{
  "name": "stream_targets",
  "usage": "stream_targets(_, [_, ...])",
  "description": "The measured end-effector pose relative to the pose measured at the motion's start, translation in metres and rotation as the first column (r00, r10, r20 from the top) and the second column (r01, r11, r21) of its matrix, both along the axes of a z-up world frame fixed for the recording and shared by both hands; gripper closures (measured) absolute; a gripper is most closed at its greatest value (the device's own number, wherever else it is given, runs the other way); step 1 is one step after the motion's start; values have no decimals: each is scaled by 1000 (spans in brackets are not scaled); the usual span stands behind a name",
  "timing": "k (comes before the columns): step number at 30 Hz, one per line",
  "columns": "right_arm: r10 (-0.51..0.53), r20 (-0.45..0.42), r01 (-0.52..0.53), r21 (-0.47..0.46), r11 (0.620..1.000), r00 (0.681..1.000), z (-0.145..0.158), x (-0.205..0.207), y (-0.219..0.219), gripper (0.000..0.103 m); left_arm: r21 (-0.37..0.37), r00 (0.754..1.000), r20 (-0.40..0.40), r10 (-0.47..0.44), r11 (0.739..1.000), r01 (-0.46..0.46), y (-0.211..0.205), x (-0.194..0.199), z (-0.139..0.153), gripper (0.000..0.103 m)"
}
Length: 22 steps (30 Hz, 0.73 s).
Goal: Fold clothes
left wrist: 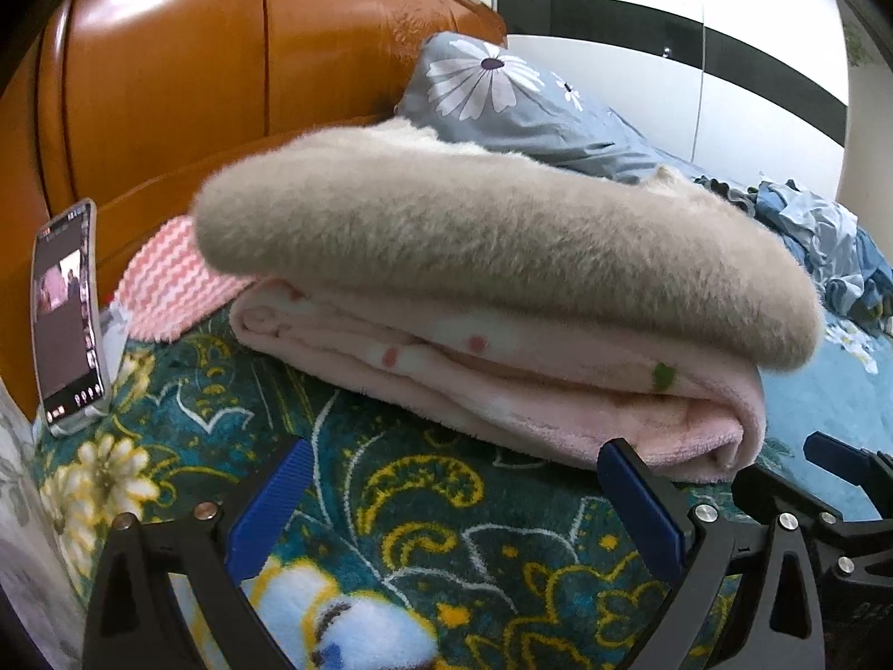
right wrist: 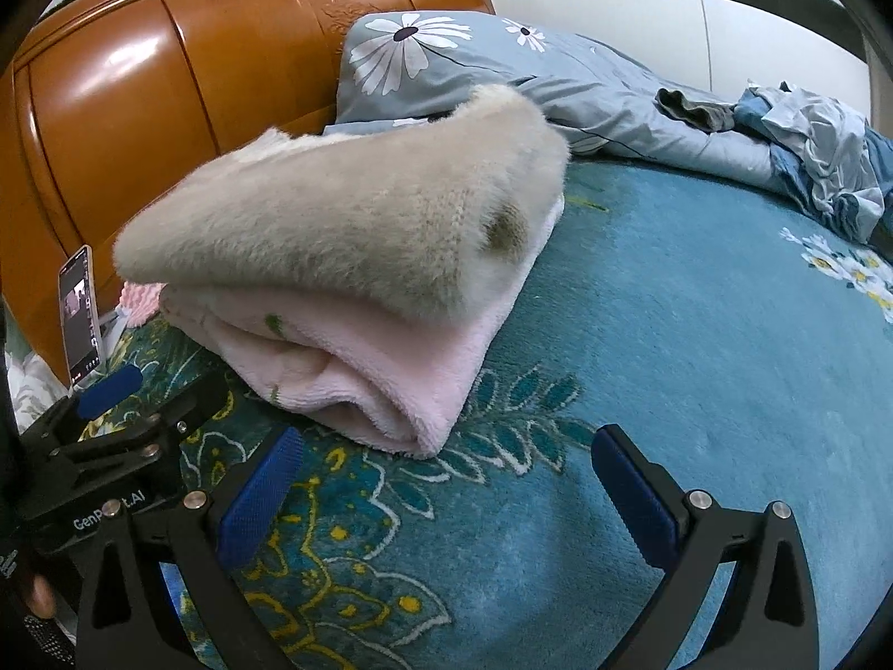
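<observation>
Clothes, folded, lay stacked on the bed just beyond both grippers.

Left gripper (left wrist: 455,494): jaws spread wide, nothing between the blue pads (left wrist: 268,508), hovering low over the patterned teal blanket (left wrist: 357,502), right pad close to the near edge of the stack without touching it.

Right gripper (right wrist: 446,480): jaws equally wide and empty, over the same blanket, set just to the right of the stack's near corner. Left gripper also seen from this view at the near left (right wrist: 111,391), beside the right one.

Stack directly ahead: pink fleece garment (left wrist: 530,391) folded at the bottom, small red and green marks on it; fuzzy beige sweater (left wrist: 491,257) folded on top, overhanging the pink layer on the near side.

Further out to the left: pink-and-white zigzag cloth (left wrist: 167,285) tucked behind the stack, and a phone (left wrist: 70,312) standing upright with its screen lit, leaning against the glossy orange wooden headboard (left wrist: 167,100).

Far behind the stack: grey-blue pillow (right wrist: 424,56) with white daisies, against the headboard. To the far right: crumpled blue clothing (right wrist: 815,156) lying unfolded, well apart from the stack.
</observation>
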State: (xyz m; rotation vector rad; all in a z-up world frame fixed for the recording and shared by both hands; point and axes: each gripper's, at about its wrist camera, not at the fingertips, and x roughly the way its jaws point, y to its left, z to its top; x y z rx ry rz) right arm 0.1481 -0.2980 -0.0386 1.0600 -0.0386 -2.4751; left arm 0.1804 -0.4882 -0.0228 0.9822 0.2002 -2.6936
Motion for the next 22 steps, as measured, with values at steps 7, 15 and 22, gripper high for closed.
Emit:
stream_targets(7, [-14,0,14,7,1000,1000,0,0,0,0,45,1000,18,-6,999,5,-3,0,-5,0])
stream_targets(15, [-15,4,15,10,1000,1000,-1,0,1,0,34,999,31,-19,999,18,2,-2,-7,0])
stream_targets(22, [-14,3,14,12,1000,1000,-2,0,1,0,21,1000,27,-7,1000,7,3,-1,-6,0])
